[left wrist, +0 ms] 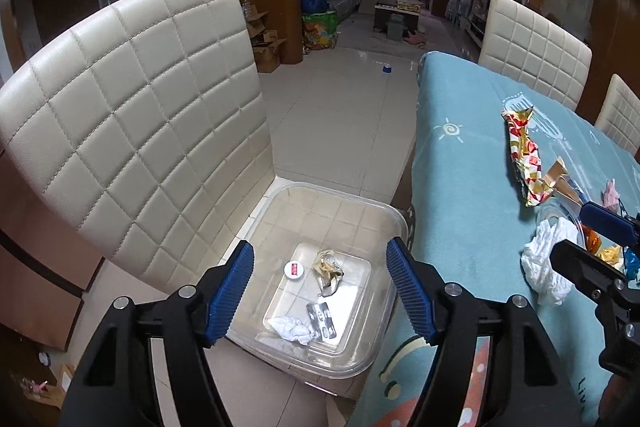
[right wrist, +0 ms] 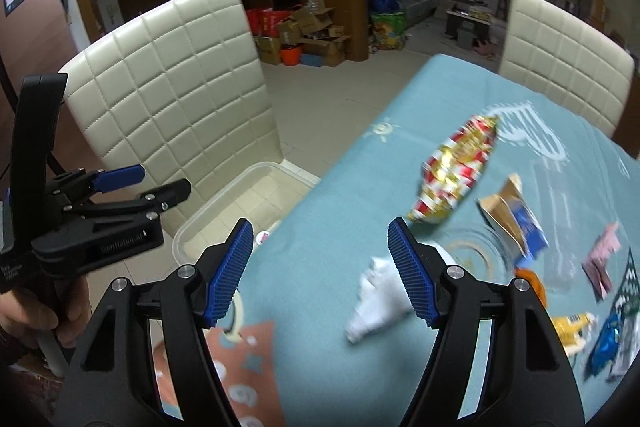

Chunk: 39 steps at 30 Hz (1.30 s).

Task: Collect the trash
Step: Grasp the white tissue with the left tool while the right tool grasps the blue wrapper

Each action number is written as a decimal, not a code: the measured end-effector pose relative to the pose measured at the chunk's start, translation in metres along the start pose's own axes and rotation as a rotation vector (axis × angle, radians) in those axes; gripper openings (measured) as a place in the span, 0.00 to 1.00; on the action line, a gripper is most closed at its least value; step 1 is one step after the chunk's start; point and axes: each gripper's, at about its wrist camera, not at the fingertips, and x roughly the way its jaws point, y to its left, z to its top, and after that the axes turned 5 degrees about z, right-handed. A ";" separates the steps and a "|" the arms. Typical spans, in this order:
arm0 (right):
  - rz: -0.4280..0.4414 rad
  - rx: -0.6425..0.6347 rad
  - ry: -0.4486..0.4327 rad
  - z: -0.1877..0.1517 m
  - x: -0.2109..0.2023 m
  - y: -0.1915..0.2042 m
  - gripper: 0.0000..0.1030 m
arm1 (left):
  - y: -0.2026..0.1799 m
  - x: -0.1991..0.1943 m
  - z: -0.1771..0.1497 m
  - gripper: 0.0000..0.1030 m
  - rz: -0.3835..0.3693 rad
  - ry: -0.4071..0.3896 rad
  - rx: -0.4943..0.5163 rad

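Observation:
A clear plastic bin (left wrist: pixel 340 193) stands on the seat of a cream chair (left wrist: pixel 140 127). In it lie a crumpled foil wrapper (left wrist: pixel 328 271), a white cap (left wrist: pixel 295 269), a blister pack (left wrist: pixel 322 319) and a white tissue (left wrist: pixel 290 331). My left gripper (left wrist: pixel 319 247) hangs open above the bin with nothing between its pads. My right gripper (right wrist: pixel 320 223) is open over the teal table (right wrist: pixel 360 187). Just beyond its right pad lies a crumpled white tissue (right wrist: pixel 376 299), and farther off a red-gold snack wrapper (right wrist: pixel 456 175).
More litter lies on the right of the cloth: a brown-blue carton (right wrist: pixel 512 223), a pink scrap (right wrist: pixel 600 259), a yellow wrapper (right wrist: pixel 572 327) and a blue wrapper (right wrist: pixel 604 347). A second cream chair (right wrist: pixel 560 67) stands at the table's far side. Tiled floor separates chair and table.

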 end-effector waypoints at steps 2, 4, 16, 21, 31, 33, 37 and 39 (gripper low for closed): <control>-0.012 0.012 -0.001 -0.007 -0.008 -0.008 0.69 | -0.009 -0.004 -0.001 0.65 -0.010 -0.001 0.007; -0.028 0.023 -0.004 -0.013 -0.017 -0.017 0.69 | -0.019 -0.008 -0.002 0.65 -0.020 0.000 0.020; -0.169 0.149 -0.021 -0.058 -0.079 -0.099 0.72 | -0.127 -0.036 -0.019 0.65 -0.138 0.018 0.193; -0.212 0.202 -0.024 -0.074 -0.097 -0.133 0.72 | -0.161 -0.036 -0.020 0.73 -0.159 0.035 0.234; -0.351 0.287 -0.027 -0.094 -0.112 -0.190 0.71 | -0.194 -0.024 -0.020 0.73 -0.081 0.019 0.251; -0.392 0.299 -0.021 -0.098 -0.112 -0.200 0.69 | -0.193 -0.016 -0.018 0.73 -0.067 0.039 0.226; -0.427 0.344 0.011 -0.105 -0.104 -0.220 0.58 | -0.192 0.000 -0.021 0.73 -0.045 0.080 0.213; -0.434 0.364 0.029 -0.109 -0.099 -0.225 0.50 | -0.193 0.006 -0.023 0.70 -0.052 0.099 0.200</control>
